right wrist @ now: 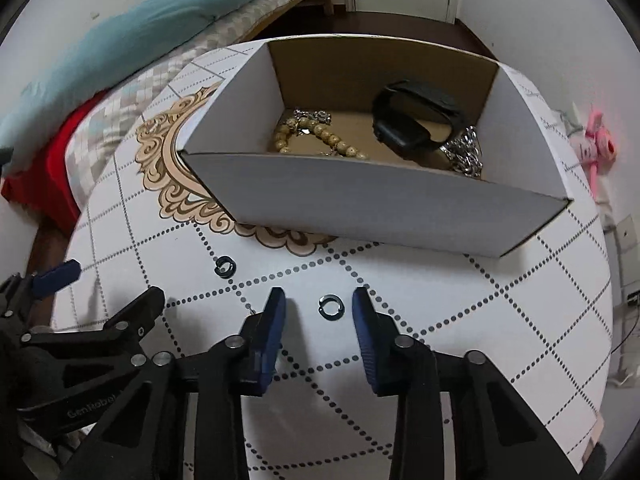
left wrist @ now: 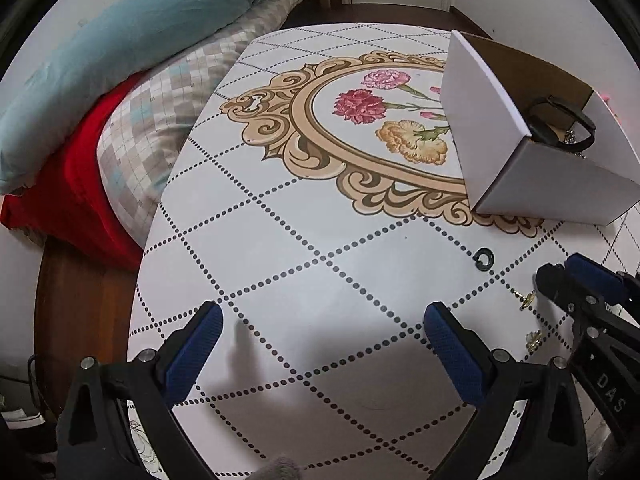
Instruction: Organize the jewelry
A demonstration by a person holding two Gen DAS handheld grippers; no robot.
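Right gripper (right wrist: 319,312) half spread around a small dark ring (right wrist: 329,307), not pinching it.
Left gripper (left wrist: 322,330) is spread wide over the table (left wrist: 304,264). Two dark rings lie near the front edge; the other ring (right wrist: 224,267) is left. The white box (right wrist: 360,196) holds one bead bracelet (right wrist: 316,138), one black watch (right wrist: 412,124), silver chains (right wrist: 466,156).

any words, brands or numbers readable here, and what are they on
"GenRobot", partly cut off, embossed on the black arm of the left gripper, seen in the right wrist view.
"DAS", vertical white letters on the black arm of the right gripper, seen in the left wrist view.
Nothing readable on the white box, the tablecloth or the jewelry.
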